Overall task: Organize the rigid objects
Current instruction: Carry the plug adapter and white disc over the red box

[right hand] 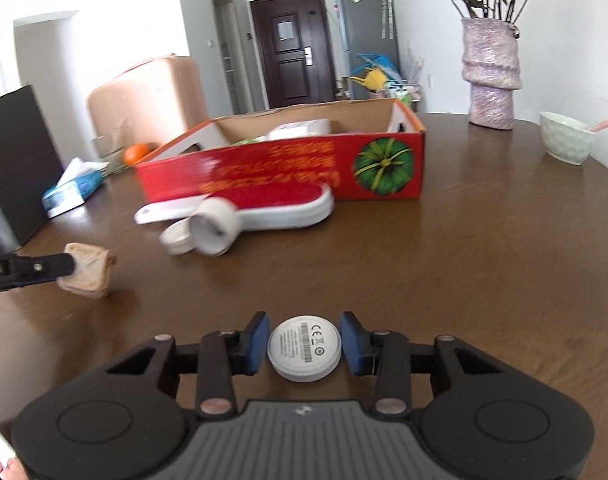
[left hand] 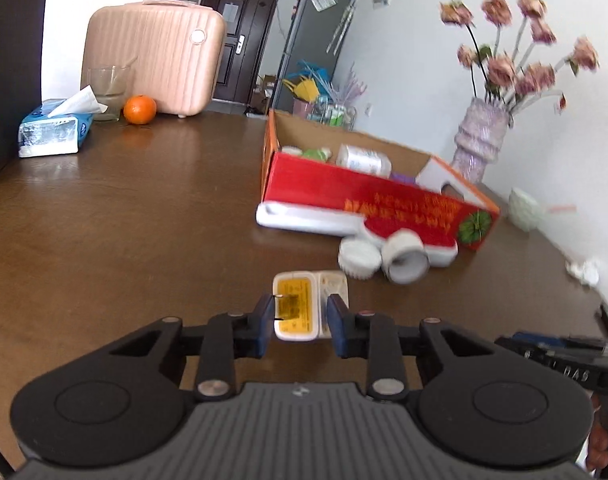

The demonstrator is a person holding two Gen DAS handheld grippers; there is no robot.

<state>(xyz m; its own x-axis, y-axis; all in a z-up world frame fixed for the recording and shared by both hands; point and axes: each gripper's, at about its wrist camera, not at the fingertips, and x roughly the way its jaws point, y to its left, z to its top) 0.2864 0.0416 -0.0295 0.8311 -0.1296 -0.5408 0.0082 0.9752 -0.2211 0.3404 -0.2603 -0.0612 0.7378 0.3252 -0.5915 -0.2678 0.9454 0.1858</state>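
Left wrist view: the left gripper (left hand: 300,318) holds a small yellow-labelled pack (left hand: 304,304), jaws narrowed onto its near end; the pack's long axis runs straight ahead along the fingers.
Box from left gripper: the red cardboard box (left hand: 368,196) lies ahead and to the right, well apart, open side up, long side slanting away to the right.
In between: a white brush (left hand: 344,224), a ribbed cap (left hand: 358,258) and a tape roll (left hand: 404,256) lie just before the box wall.

Right wrist view: the right gripper (right hand: 304,346) brackets a round white disc (right hand: 304,348); blue pads sit at its sides, contact cannot be told.
Box from right gripper: straight ahead, slightly left, long side facing.
Nearer hand: judged about equal; the right has the clearer path.
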